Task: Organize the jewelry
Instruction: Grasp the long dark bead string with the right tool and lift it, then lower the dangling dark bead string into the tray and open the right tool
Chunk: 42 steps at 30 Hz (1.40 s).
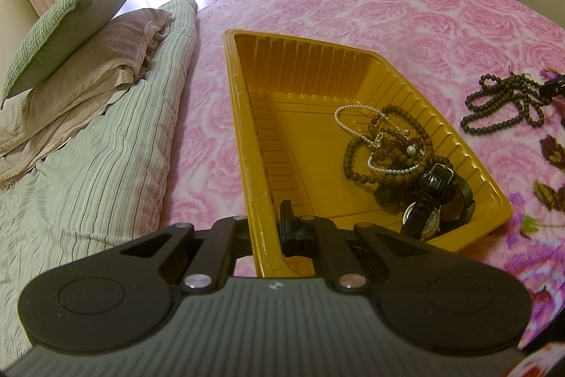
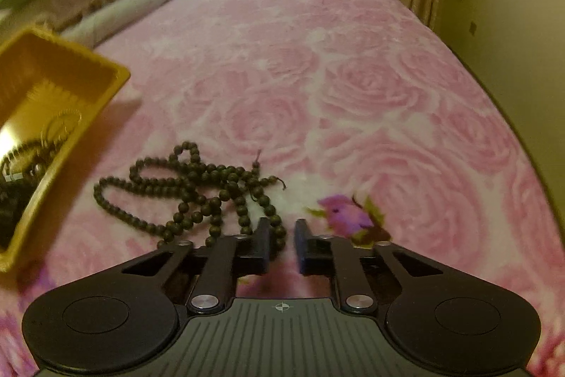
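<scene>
Beads on a long dark string [image 2: 197,196] are the one piece not yet put away: they lie in loose tangled loops on the pink rose blanket [image 2: 353,94] of the bed, just ahead of the right tool [image 2: 281,225] and mostly off to its left side, with the nearest loop touching or all but touching the tip of its left finger. That tool points down at the blanket with its fingers a narrow gap apart, and only bare blanket shows in the gap, so nothing is pinched as far as this view tells. Further to this tool's left sits the yellow tray [image 2: 116,73], well apart from the string. The left tool [image 1: 265,214] is clamped tight on the near wall of that tray, one finger inside and the other outside, holding it steady. Ahead of the left tool and to its right, inside the tray, lies the jewelry already gathered: a pearl strand [image 1: 353,110], brown bead bracelets [image 1: 356,172] and a black-strapped watch [image 1: 423,218], all heaped together. Beyond the tray, to the left tool's far left, are stacked pillows [image 1: 70,34] on a striped quilt. The step in hand looks like the pick-up of the last string. The next move probably calls for shifting the right tool slightly left so a bunch of loops sits between the fingers, closing firmly, then lifting high enough that the trailing loops clear the tray wall before release.
</scene>
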Each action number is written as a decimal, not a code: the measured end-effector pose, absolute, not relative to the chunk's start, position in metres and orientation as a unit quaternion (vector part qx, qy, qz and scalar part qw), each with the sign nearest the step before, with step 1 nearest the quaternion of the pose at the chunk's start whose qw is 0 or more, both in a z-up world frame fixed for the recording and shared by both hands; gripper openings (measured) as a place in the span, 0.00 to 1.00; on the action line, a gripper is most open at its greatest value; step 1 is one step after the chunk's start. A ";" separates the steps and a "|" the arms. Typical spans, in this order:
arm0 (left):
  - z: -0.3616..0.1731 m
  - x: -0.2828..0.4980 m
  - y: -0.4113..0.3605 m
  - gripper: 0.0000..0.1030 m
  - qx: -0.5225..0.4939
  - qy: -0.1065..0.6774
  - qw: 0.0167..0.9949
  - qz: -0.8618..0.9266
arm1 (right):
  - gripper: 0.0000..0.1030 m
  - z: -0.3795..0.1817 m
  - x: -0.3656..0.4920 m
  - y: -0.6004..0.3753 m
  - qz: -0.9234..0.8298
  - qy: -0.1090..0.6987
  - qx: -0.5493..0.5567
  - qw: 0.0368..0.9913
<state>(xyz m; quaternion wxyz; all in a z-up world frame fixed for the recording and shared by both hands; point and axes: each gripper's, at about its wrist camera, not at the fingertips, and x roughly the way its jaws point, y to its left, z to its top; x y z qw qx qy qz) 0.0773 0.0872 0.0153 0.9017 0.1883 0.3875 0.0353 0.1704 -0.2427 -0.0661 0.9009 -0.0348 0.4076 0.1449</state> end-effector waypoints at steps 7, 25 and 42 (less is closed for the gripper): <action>0.015 0.077 0.087 0.05 0.189 0.387 0.902 0.035 | 0.06 -0.022 0.156 -0.235 0.159 0.360 -0.113 0.912; 0.014 0.077 0.089 0.06 0.188 0.386 0.903 0.031 | 0.06 0.179 0.126 -0.213 0.158 0.120 -0.341 0.919; 0.015 0.073 0.088 0.06 0.191 0.383 0.903 0.028 | 0.06 0.249 0.112 -0.158 0.203 0.024 -0.454 0.867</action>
